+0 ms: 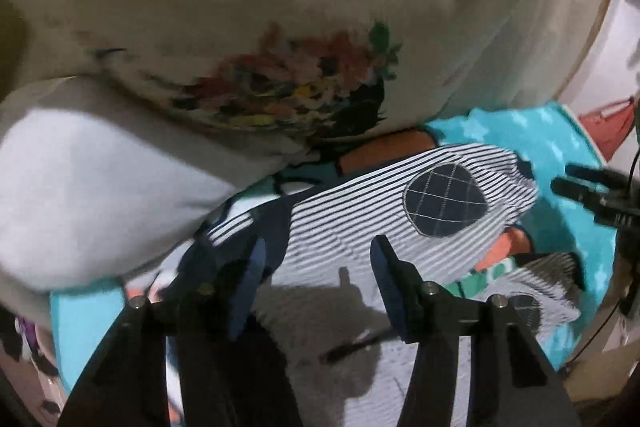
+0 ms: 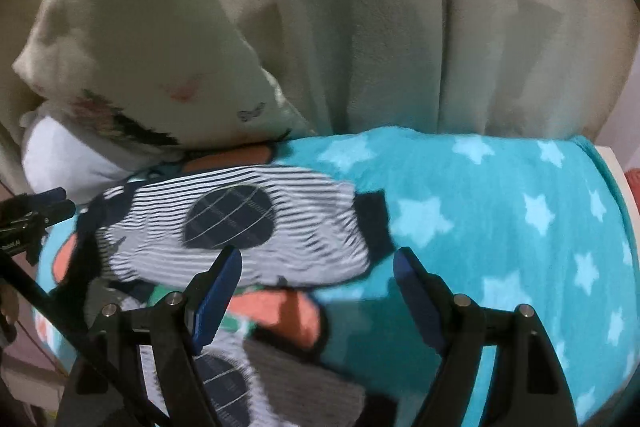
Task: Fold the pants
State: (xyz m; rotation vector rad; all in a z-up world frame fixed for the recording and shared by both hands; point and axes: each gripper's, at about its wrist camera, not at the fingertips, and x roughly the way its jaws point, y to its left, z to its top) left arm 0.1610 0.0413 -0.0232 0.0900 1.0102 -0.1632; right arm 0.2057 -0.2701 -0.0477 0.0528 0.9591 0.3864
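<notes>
We see the striped pants point(image 2: 240, 227) spread on the star blanket point(image 2: 500, 227), legs running left to right. Both our left gripper point(image 1: 316, 259) and right gripper point(image 2: 316, 271) hover wide and empty; the right sits nearer the dark cuff point(image 2: 374, 223).

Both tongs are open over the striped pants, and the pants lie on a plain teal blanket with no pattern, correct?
Not quite. The blanket is teal with pale stars, as the right wrist view shows. The rest holds: the left tongs and right tongs are open over the striped pants.
</notes>
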